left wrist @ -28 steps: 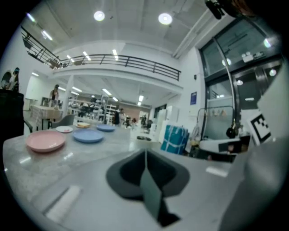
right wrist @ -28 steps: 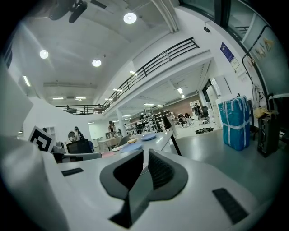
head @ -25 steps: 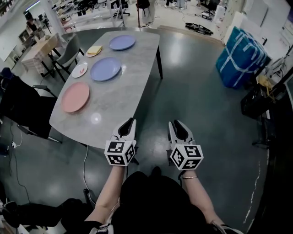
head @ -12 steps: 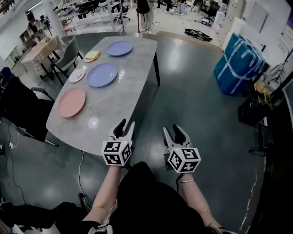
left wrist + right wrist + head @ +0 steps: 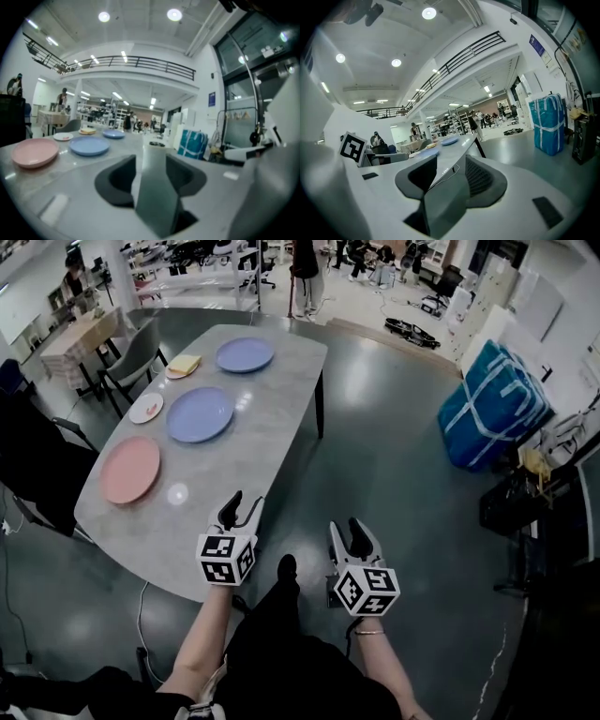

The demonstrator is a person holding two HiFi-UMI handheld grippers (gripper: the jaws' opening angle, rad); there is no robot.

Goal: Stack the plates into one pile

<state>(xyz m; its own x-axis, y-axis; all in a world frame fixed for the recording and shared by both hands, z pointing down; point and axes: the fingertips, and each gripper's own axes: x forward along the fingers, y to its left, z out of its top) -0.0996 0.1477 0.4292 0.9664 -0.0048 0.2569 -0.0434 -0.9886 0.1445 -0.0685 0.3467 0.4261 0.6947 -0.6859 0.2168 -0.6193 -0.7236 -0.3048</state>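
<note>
Five plates lie apart on the grey table (image 5: 234, 474): a pink plate (image 5: 129, 469) nearest, a large blue plate (image 5: 200, 413), a small white plate (image 5: 145, 408), a yellow plate (image 5: 184, 366) and a far blue plate (image 5: 245, 354). My left gripper (image 5: 241, 504) hovers over the table's near edge, well short of the pink plate (image 5: 33, 152) and the blue plate (image 5: 89, 146). My right gripper (image 5: 346, 529) hangs over the floor to the right of the table. The jaws of both grippers have just been opening, and they stand open with nothing between them.
A blue bag (image 5: 495, 404) stands on the floor at the right. Chairs (image 5: 131, 352) line the table's left side, with a black one (image 5: 28, 456) nearer. A person (image 5: 305, 268) stands beyond the table's far end. Dark floor stretches between the table and the bag.
Both grippers' jaws have spread from nearly shut to open. The table and plates have shifted left and down in the head view, and the left gripper now reaches over the table's edge.
</note>
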